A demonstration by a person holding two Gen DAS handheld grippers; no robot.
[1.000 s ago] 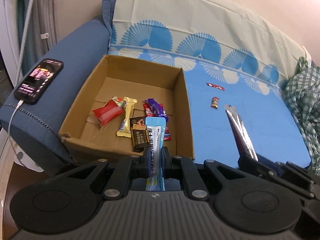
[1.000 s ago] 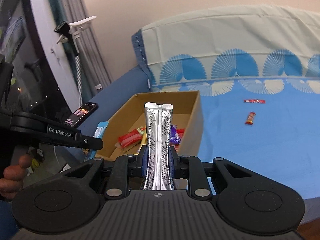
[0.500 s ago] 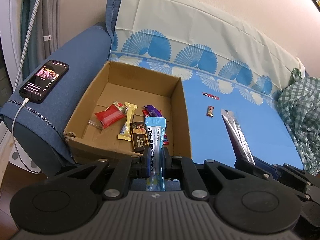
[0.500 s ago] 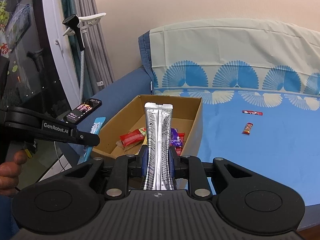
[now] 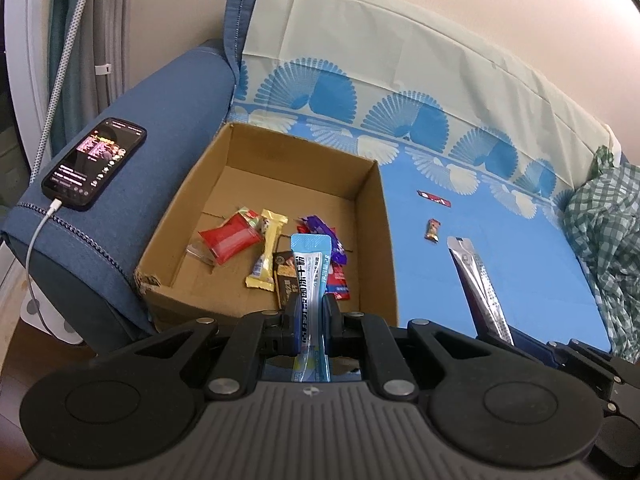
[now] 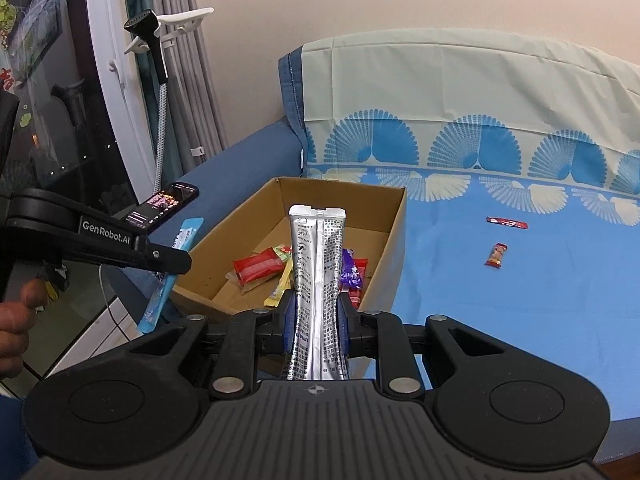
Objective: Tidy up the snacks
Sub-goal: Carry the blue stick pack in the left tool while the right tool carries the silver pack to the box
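Observation:
My left gripper (image 5: 312, 306) is shut on a light-blue stick sachet (image 5: 310, 268), held upright over the near edge of an open cardboard box (image 5: 378, 216). Several snacks lie in the box: a red pack (image 5: 232, 238), a yellow bar (image 5: 267, 256), a dark bar (image 5: 285, 280), and purple and red wrappers (image 5: 334, 254). My right gripper (image 6: 317, 312) is shut on a silver stick pouch (image 6: 317, 264), just in front of the box (image 6: 394, 236). On the blue seat lie a small brown-orange candy (image 6: 496, 255) and a flat red bar (image 6: 507, 222).
A phone (image 5: 94, 162) on a charging cable rests on the blue sofa armrest (image 5: 160, 128) left of the box. Green checked cloth (image 5: 608, 240) is bunched at the seat's right end. A person's hand (image 6: 16, 320) holds the left gripper; a garment steamer (image 6: 154, 36) stands by the curtain.
Both views have shifted slightly, with the box and sofa sitting a little lower and further off in the frame. Each gripper still holds its stick pack.

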